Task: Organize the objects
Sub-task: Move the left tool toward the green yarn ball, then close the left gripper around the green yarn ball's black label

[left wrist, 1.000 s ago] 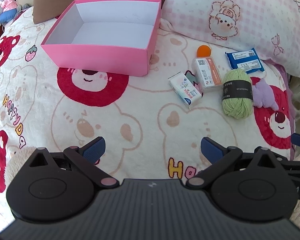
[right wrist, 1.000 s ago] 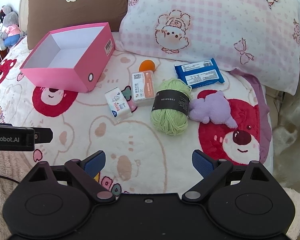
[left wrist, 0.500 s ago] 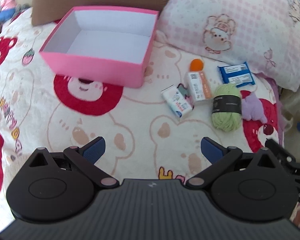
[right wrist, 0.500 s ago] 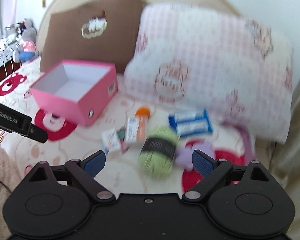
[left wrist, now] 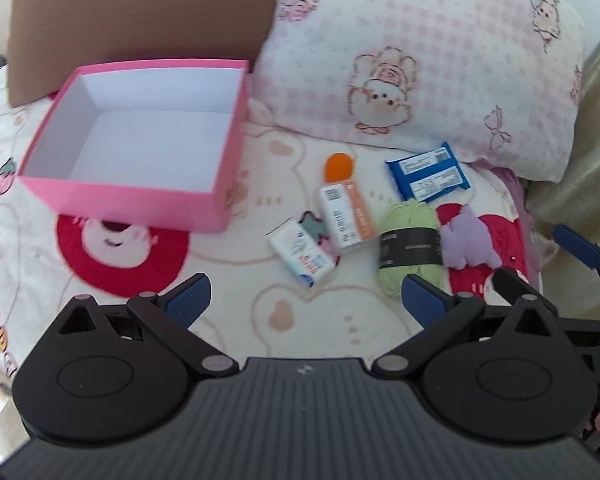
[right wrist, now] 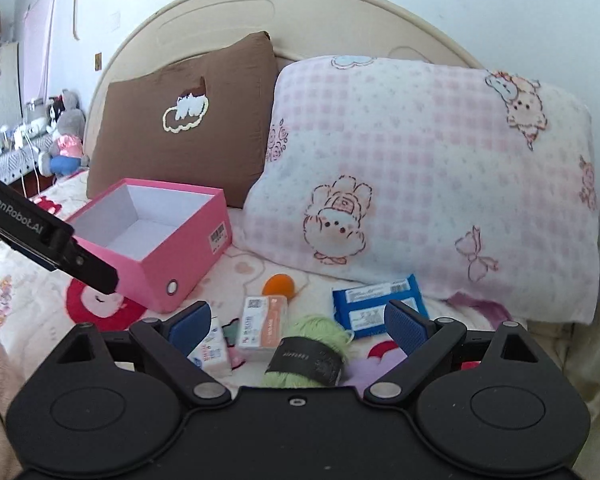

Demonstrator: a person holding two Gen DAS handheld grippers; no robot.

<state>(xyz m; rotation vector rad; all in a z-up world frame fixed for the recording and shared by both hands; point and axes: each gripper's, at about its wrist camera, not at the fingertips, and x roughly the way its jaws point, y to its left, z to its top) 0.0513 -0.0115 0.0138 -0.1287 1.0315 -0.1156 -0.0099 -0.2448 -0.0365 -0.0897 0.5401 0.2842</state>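
Both claws are spread and hold nothing: the left gripper (left wrist: 306,294) hovers over the bear-print blanket (left wrist: 228,312), the right gripper (right wrist: 298,326) above the green yarn ball (right wrist: 314,350). Left of the yarn lie an orange-capped bottle (left wrist: 346,210) and a small white packet (left wrist: 302,258); a blue packet (left wrist: 428,178) lies beyond. Far left sits the pink box (left wrist: 136,148).

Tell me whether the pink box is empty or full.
Empty. The pink box shows only its bare white floor and walls; every item lies outside it on the bedspread.
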